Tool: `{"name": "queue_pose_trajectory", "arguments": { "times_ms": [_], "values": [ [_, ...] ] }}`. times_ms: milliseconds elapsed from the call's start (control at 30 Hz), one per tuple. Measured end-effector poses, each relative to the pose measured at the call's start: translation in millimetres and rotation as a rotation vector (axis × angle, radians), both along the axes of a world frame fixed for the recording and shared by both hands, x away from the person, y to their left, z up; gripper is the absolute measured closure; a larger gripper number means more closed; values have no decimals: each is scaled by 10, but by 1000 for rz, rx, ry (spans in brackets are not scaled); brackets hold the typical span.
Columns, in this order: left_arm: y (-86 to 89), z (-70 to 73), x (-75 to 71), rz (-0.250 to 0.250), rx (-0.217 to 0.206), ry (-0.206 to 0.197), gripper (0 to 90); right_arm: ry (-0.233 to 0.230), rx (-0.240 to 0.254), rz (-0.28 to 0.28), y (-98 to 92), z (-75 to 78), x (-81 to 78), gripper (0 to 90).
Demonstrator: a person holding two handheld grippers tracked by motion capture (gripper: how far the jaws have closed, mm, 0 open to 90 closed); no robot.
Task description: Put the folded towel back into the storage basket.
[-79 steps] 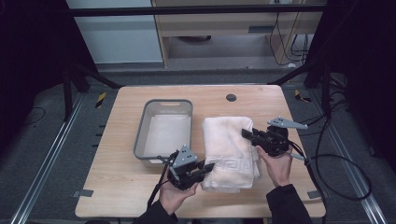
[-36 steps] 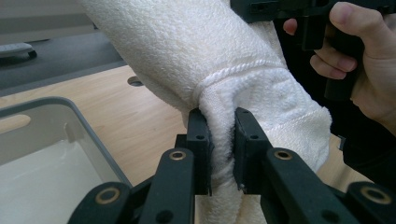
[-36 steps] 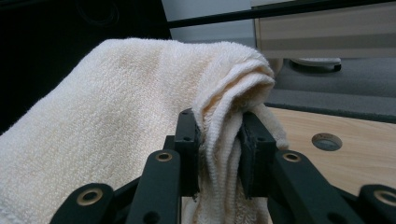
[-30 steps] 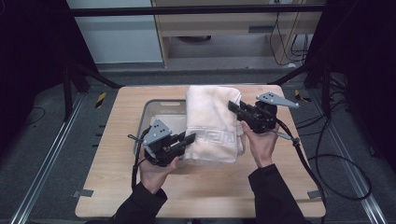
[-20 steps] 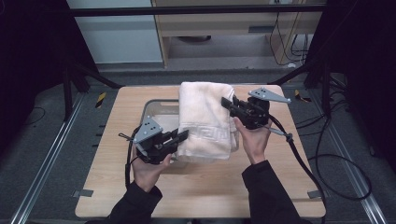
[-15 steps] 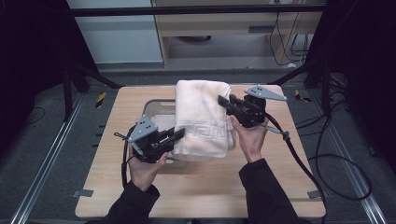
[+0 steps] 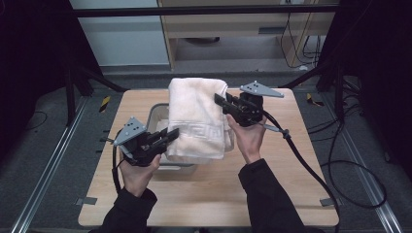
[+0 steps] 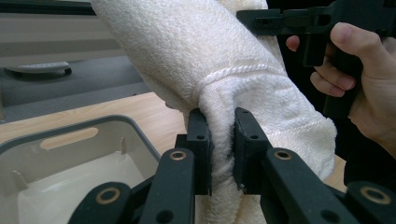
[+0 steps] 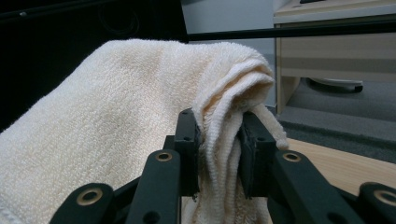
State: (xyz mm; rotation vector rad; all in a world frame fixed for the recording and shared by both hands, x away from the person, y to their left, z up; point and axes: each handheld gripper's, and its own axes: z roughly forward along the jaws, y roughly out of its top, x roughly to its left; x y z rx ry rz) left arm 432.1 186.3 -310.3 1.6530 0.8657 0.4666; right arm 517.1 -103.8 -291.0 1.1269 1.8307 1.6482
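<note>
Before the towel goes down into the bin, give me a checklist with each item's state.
1. Left hand-held gripper clamped on the folded towel: ok, fabric is pinched between its jaws.
2. Right hand-held gripper clamped on the towel's far edge: ok, several layers sit between its jaws.
3. Towel lifted off the table: ok, it hangs between the two grippers.
4. Towel positioned over the grey bin: ok in the high view, though it overhangs the bin's right side.
5. Bin free of other items: cannot tell, the towel hides most of it.
6. Towel still neatly folded: ok, the layers look even.
</note>
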Motion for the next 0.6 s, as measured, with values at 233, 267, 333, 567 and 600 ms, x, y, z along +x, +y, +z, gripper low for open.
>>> {"name": "queue_pose_trajectory", "arguments": {
  "times_ms": [233, 267, 333, 567, 600],
  "values": [
    [129, 9, 17, 29, 2, 0, 782, -1, -3, 12, 158, 6, 68, 721],
    [154, 7, 22, 33, 0, 2, 782, 0, -2, 15, 184, 3, 82, 721],
    [196, 3, 28, 39, -2, 4, 782, 0, -7, 18, 236, 3, 103, 721],
    [326, -17, 37, 61, -18, 6, 782, -1, -22, 31, 392, 16, 155, 721],
    [339, -17, 40, 63, -17, 7, 782, 0, -22, 33, 420, 17, 168, 721]
  ]
}}
